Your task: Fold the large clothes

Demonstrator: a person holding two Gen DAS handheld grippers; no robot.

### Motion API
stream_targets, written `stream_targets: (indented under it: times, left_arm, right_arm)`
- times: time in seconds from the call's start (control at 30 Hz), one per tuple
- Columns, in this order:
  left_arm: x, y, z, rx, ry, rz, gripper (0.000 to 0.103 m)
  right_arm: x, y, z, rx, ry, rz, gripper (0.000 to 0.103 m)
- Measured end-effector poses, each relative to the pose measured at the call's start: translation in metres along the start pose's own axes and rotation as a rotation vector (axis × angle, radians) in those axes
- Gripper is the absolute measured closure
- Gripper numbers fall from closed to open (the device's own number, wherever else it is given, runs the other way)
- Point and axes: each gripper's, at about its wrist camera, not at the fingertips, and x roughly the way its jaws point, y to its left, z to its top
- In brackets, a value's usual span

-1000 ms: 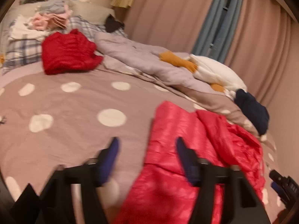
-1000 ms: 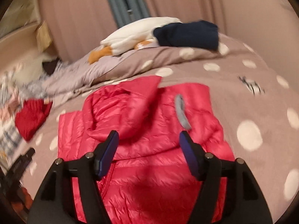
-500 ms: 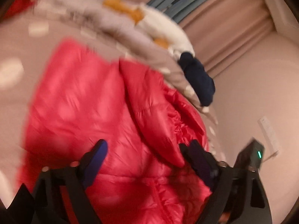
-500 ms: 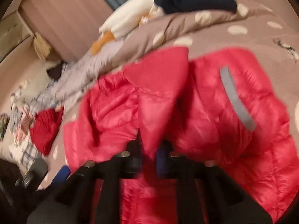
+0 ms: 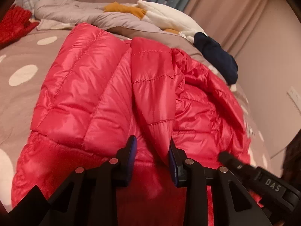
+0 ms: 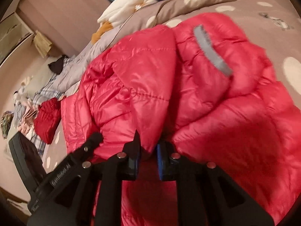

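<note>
A shiny red quilted jacket (image 5: 90, 94) lies spread on the dotted brown bedcover (image 5: 22, 56). A folded flap of it runs down to my left gripper (image 5: 150, 143). The jaws are closing around the flap's tip, which rests against the right finger, with a gap still at the left pad. In the right wrist view the jacket (image 6: 244, 131) shows a grey strip (image 6: 212, 52). My right gripper (image 6: 148, 141) pinches a bunch of red fabric, its jaws easing open slightly. The two grippers sit close together; the other gripper's black finger (image 6: 94, 137) shows beside it.
A crumpled red garment (image 5: 13, 24) lies at the far left of the bed. A grey duvet (image 5: 75, 11), a white and orange soft bundle (image 5: 169, 18) and a navy garment (image 5: 216, 60) line the far edge. The wall (image 5: 272, 56) stands close on the right.
My left gripper swung right and down over the jacket, and its jaws narrowed around a flap. My right gripper sank and shut on a bunch of the jacket.
</note>
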Motion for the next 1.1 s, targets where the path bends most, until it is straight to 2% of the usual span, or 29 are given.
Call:
stream_targets:
  times: [0.07, 0.13, 0.27, 0.33, 0.43, 0.57, 0.93, 1.03, 1.1]
  left_arm:
    - [-0.001, 0.001, -0.003, 0.016, 0.0, 0.002, 0.068]
    - [-0.006, 0.006, -0.007, 0.014, -0.004, -0.005, 0.068]
    - [-0.002, 0.016, -0.007, -0.026, -0.02, -0.053, 0.068]
    - [0.002, 0.022, -0.006, -0.064, -0.015, -0.081, 0.068]
    - [0.003, 0.021, -0.007, -0.075, -0.021, -0.083, 0.068]
    - [0.003, 0.018, -0.007, -0.068, -0.023, -0.078, 0.068]
    - [0.001, 0.013, -0.007, -0.047, -0.02, -0.042, 0.067]
    - [-0.011, 0.02, -0.01, -0.082, -0.008, -0.082, 0.061]
    - [-0.024, 0.025, -0.013, -0.098, -0.021, -0.071, 0.043]
  right_arm:
    - [-0.01, 0.008, -0.008, -0.085, -0.063, -0.084, 0.079]
    - [-0.01, 0.012, -0.013, -0.12, -0.083, -0.137, 0.069]
    - [-0.004, -0.001, -0.012, -0.045, -0.093, -0.136, 0.062]
    - [-0.003, -0.004, -0.013, -0.032, -0.111, -0.156, 0.05]
    - [0.0, -0.005, -0.017, -0.049, -0.121, -0.198, 0.041]
    - [0.007, -0.003, -0.018, -0.071, -0.123, -0.236, 0.035]
    - [0.011, -0.004, -0.013, -0.082, -0.116, -0.241, 0.026]
    - [0.001, -0.008, -0.014, -0.059, -0.126, -0.205, 0.025]
    - [-0.013, -0.012, -0.017, -0.042, -0.143, -0.19, 0.022]
